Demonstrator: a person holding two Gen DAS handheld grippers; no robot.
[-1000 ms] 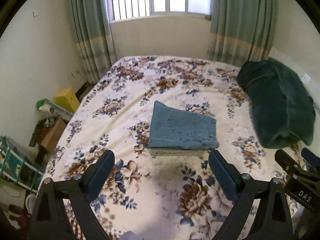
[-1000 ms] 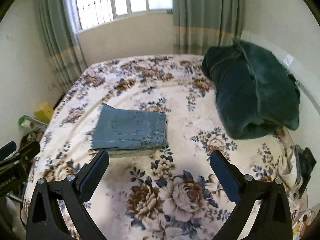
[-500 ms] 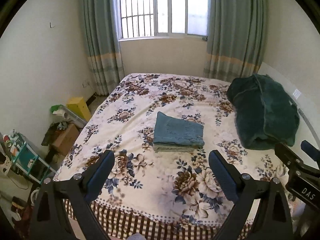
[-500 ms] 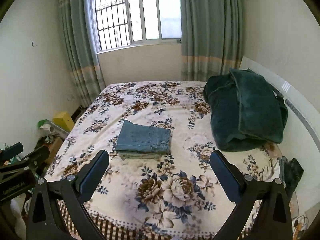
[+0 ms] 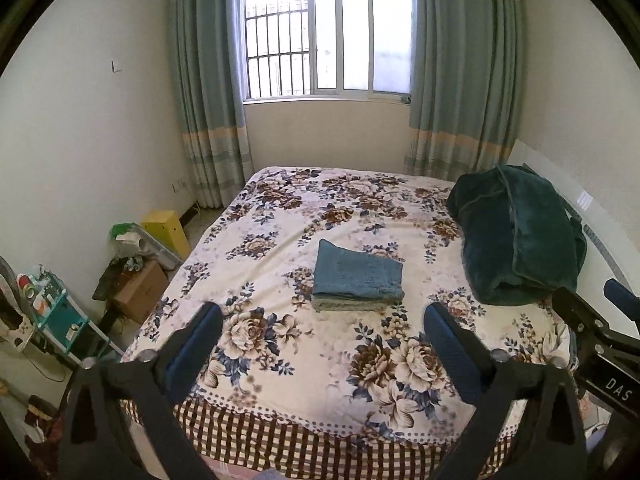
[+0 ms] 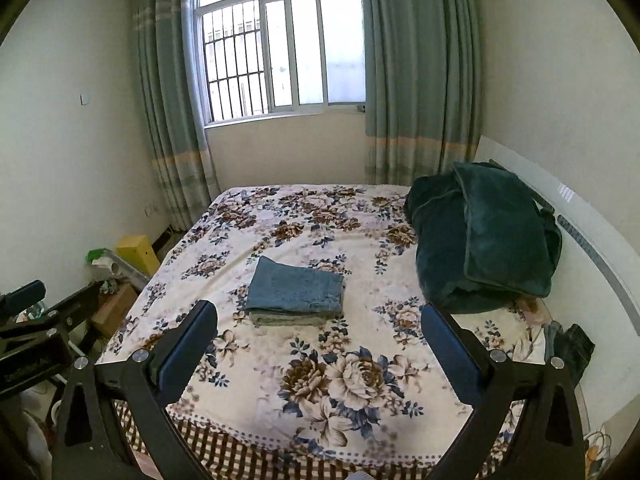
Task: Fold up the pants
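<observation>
We held the left gripper with its two blue-padded fingers spread wide and nothing between them, raised off the near edge of the bed. The right gripper was likewise parted and empty, held beside it at about the same height; its black frame showed at the right edge of the left wrist view, and the left one's frame at the left edge of the right wrist view. Beyond both pairs of fingers, well apart from them, the pants lay folded into a neat blue denim rectangle near the middle of the floral bedspread, resting on a paler folded layer whose edge showed beneath. To the right of the pants, against the white headboard, sat a bundled dark green blanket. Past the bed stood the barred window between grey-green curtains, and on the floor to the left we saw a yellow box and a cardboard box.
</observation>
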